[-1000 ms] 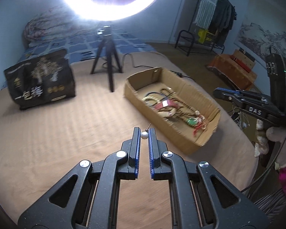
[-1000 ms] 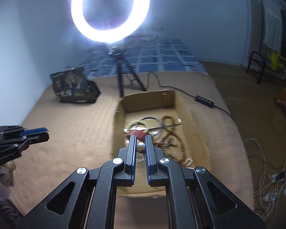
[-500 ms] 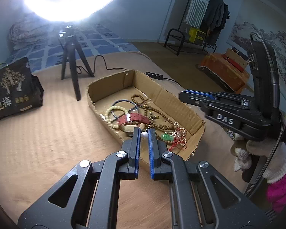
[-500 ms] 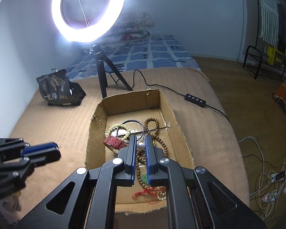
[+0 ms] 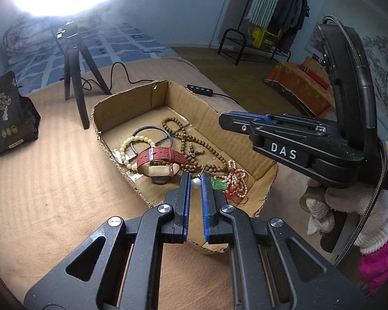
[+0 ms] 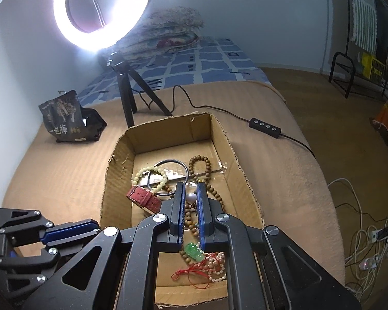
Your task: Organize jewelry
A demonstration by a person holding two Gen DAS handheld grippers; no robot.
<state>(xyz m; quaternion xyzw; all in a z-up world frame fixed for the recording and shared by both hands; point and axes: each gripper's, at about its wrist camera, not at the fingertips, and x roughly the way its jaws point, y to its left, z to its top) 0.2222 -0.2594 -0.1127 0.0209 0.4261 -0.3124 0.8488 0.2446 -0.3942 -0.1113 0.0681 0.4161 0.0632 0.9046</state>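
Both grippers over the cardboard box (image 6: 116, 170), each pinching a pearl earring.

Left gripper (image 5: 195, 180) clamps a pearl (image 5: 196, 183) above the box's near edge; right gripper (image 6: 191, 193) clamps another pearl (image 6: 191, 198) over the watch (image 6: 144, 199) and wooden beads (image 6: 207, 173) mid-box. Looks like the drop-off step: next, lower and release. "DAS" readable on the right gripper; the black bag's print isn't legible.

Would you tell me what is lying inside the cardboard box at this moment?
Inside the cardboard box: a red watch, a pale bead bracelet, a dark bangle, brown prayer beads, a green pendant with red cord. The grippers cover part of the floor.
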